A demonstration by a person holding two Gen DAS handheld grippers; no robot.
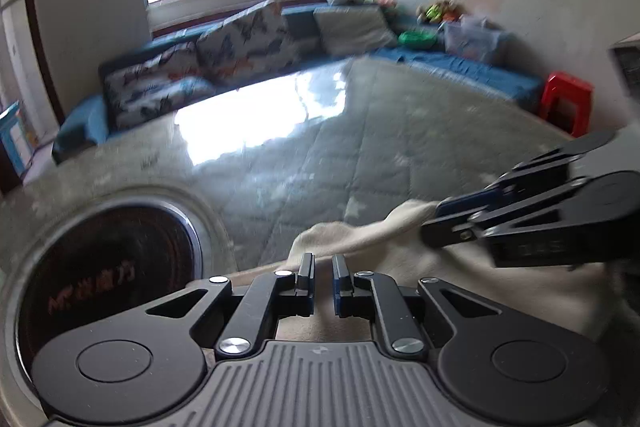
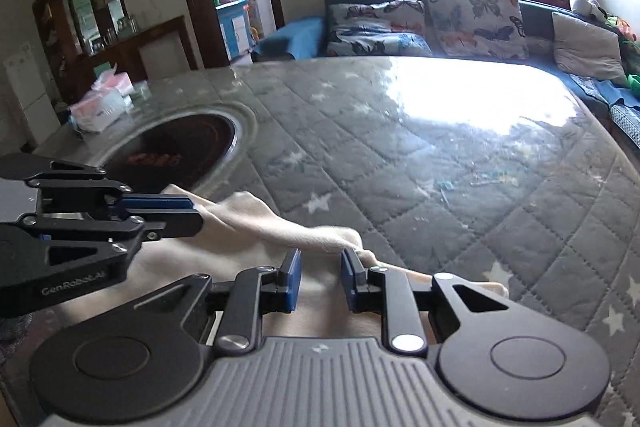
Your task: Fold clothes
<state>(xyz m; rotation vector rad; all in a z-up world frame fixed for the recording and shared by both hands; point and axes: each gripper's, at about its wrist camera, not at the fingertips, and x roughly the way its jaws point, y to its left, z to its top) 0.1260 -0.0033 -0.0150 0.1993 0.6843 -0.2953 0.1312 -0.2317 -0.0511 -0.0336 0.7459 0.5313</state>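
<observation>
**Two hand-held grippers at one cream cloth on the quilted desk**

Two packs of tissues (image 2: 100,111), pink and white, lie at the far left edge of the desk (image 2: 440,167); the small print on them is too blurred to read. Beside them a round dark hotplate (image 2: 180,147) is sunk into the desk top. It carries red lettering, which neither view shows sharply enough to make out.

Nearer the camera, the left hand-held gripper (image 2: 196,213) reaches in from the left. White lettering on its black body reads "GenRobotAI". Its jaws are drawn almost together, and a raised fold of the cream cloth (image 2: 280,227) runs straight out from its tips, so it looks pinched there.

The cloth lies at the near edge of the desk, just right of the hotplate. It is rumpled, with one ridge running across to the right hand-held gripper (image 2: 320,259). That one's blue-padded jaws stand apart, with the cloth beneath them and against the right fingertip but not squeezed between the pads.

The desk's grey cover with white stars shines under window glare. Behind it a dark sofa holds butterfly-print cushions (image 2: 476,23), and in the left wrist view a red stool (image 1: 566,103) stands at the far right
</observation>
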